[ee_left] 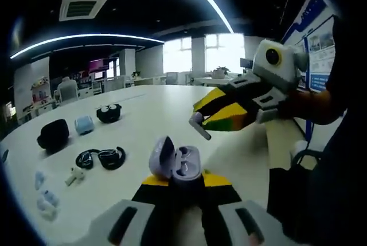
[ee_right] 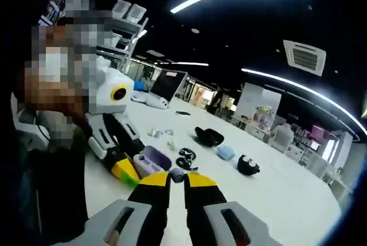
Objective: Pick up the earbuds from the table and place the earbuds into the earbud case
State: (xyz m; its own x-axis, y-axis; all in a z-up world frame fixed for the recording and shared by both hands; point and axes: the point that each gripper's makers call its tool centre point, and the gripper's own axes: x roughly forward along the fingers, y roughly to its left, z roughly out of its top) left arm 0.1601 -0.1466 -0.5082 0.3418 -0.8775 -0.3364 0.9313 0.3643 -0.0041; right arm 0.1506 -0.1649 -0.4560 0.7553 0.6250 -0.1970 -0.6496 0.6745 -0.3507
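Observation:
My left gripper is shut on an open lavender earbud case, lid tipped up to the left. In the left gripper view my right gripper comes in from the right, a little above and beyond the case, shut on a small lavender earbud. In the right gripper view the same earbud sits pinched at the tips of my right gripper. Just to its left is the open case, held by my left gripper. Earbud and case are apart.
On the white table lie a black pouch, a light blue case, an open black case, black ear-hook earbuds, a white earbud and pale blue earbuds. A person's sleeve is at right.

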